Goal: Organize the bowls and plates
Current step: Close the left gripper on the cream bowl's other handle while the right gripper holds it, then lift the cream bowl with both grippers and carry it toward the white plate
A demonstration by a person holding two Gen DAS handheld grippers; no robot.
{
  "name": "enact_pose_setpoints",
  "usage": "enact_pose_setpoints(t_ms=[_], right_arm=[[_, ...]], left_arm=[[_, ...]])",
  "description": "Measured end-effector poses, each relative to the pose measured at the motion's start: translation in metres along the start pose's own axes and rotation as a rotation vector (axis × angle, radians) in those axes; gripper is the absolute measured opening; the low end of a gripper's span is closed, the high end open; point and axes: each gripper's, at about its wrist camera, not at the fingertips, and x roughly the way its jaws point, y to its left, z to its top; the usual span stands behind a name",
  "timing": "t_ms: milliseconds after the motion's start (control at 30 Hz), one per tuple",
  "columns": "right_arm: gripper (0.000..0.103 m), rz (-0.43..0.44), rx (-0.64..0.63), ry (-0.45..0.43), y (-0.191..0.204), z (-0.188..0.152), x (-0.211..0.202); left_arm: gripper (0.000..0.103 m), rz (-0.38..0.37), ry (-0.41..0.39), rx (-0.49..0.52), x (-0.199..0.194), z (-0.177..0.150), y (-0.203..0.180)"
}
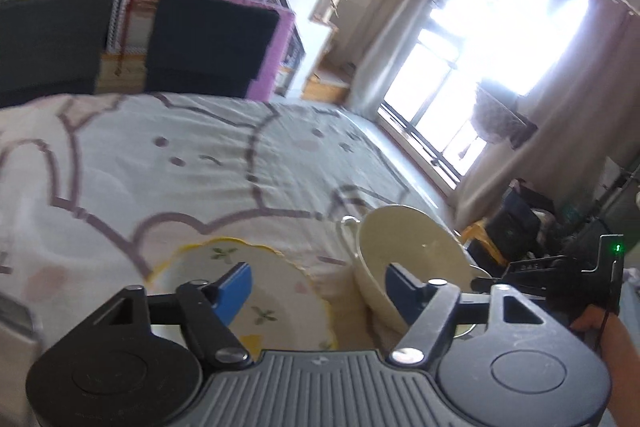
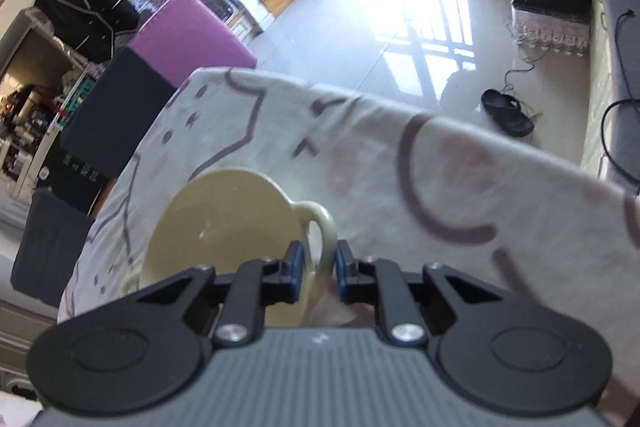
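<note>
Window (image 1: 500,39) glare blows out; fisheye edges bend, tablecloth (image 1: 160,167) perhaps motion-blurred.

Between the blue pads of the left gripper (image 1: 318,287) lies a cream plate (image 1: 256,291) with a yellow wavy edge and small green leaf marks. To its right, the bowl (image 1: 404,255) is plain pale cream. The tablecloth (image 1: 160,167) ahead is white with mauve cartoon outlines and pink spots.

Patterned tablecloth (image 2: 400,163); black sandal (image 2: 507,113)
</note>
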Motion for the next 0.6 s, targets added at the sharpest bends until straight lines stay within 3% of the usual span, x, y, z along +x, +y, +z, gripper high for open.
enact_pose_setpoints(t_ms=[133, 233, 400, 467, 600], right_arm=[[0.02, 0.014, -0.043, 0.002, -0.002, 0.006, 0.002], [0.021, 0.029, -0.087, 0.017, -0.003, 0.01, 0.004], [0.021, 0.064, -0.143, 0.028, -0.005, 0.014, 0.004], [0.021, 0.075, -0.161, 0.031, -0.005, 0.016, 0.005], [0.021, 0.092, -0.189, 0.039, -0.005, 0.019, 0.004]], left_arm=[[0.056, -0.032, 0.074, -0.073, 0.037, 0.01, -0.002], [0.051, -0.055, 0.1, -0.112, 0.065, 0.02, -0.008], [0.044, -0.03, 0.164, -0.1, 0.107, 0.035, -0.019], [0.033, -0.004, 0.194, -0.099, 0.121, 0.039, -0.019], [0.027, 0.013, 0.235, -0.049, 0.136, 0.044, -0.02]])
